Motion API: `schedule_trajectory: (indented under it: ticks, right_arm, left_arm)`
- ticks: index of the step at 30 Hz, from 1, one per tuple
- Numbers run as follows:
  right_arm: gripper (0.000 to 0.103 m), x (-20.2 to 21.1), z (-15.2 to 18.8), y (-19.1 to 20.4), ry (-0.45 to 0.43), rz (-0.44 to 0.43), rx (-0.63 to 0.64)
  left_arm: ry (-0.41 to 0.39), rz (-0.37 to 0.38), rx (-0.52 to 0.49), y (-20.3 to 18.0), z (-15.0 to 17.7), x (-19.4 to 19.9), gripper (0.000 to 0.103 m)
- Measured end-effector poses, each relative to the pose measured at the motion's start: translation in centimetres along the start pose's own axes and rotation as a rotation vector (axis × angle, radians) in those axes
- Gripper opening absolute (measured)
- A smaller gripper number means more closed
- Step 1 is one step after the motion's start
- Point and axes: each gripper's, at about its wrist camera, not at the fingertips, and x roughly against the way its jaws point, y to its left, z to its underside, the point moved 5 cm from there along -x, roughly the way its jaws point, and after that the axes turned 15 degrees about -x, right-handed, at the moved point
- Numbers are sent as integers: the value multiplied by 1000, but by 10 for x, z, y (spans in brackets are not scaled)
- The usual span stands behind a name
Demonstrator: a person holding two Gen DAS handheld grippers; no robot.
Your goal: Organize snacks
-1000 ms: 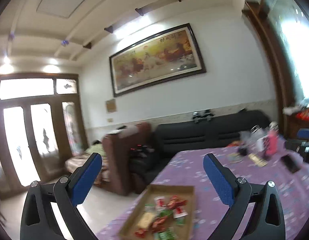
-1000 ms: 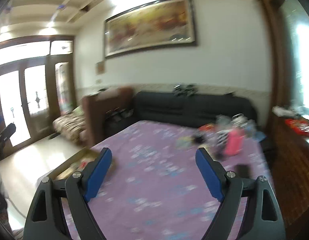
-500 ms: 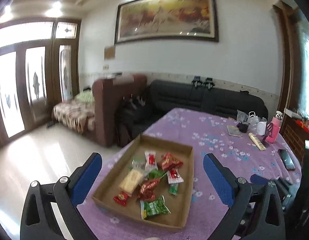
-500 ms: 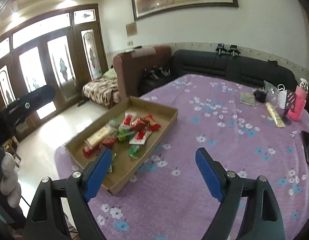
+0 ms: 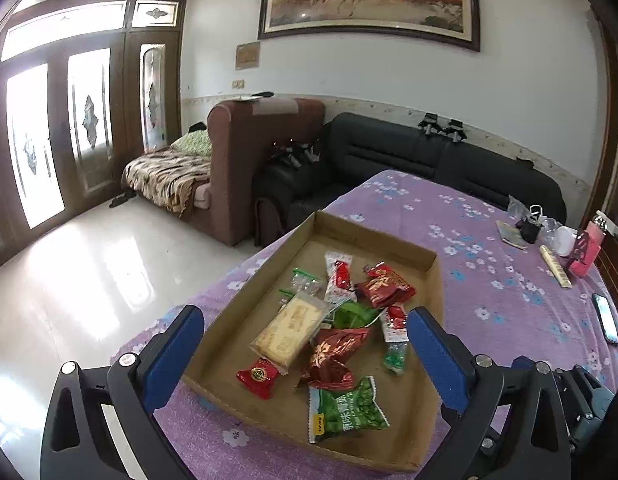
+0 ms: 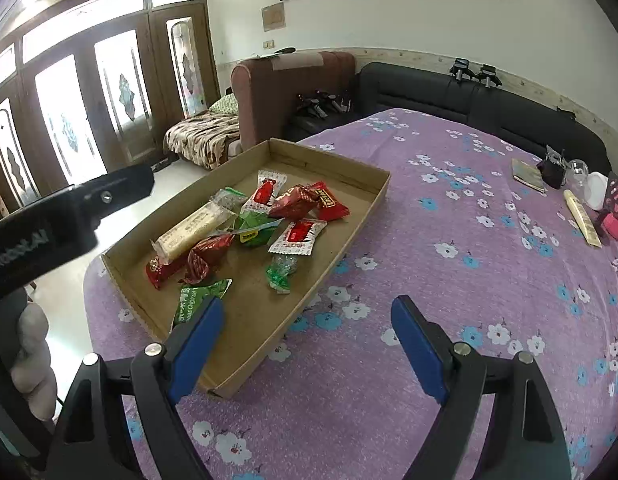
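A shallow cardboard tray (image 5: 436,280) (image 6: 361,216) sits on the purple flowered tablecloth (image 5: 489,288) (image 6: 449,280). It holds several snack packets: a green pea bag (image 5: 343,408) (image 6: 197,298), a pale biscuit bar (image 5: 289,328) (image 6: 191,228), red wrapped sweets (image 5: 385,286) (image 6: 293,202). My left gripper (image 5: 303,352) is open and empty, above the tray's near end. My right gripper (image 6: 307,340) is open and empty, over the tray's near right edge. The left gripper's body (image 6: 69,208) shows at the left of the right wrist view.
At the table's far right stand a pink bottle (image 5: 587,250), a white jar (image 5: 567,240), a small book (image 6: 527,172) and a phone (image 5: 607,324). A black sofa (image 5: 429,156) and a brown armchair (image 5: 261,152) lie beyond the table. Tiled floor is at left.
Both grippers have tilted down from the wall and ceiling toward the table and come closer to the tray. The snacks now fill the lower middle of both views.
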Motion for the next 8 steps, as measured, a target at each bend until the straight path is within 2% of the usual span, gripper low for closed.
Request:
schedule_trajectory:
  ticks: [8]
  right_arm:
    - [85, -3, 5, 6, -5, 13, 35]
  left_arm:
    - [57, -13, 18, 4, 6, -11, 103]
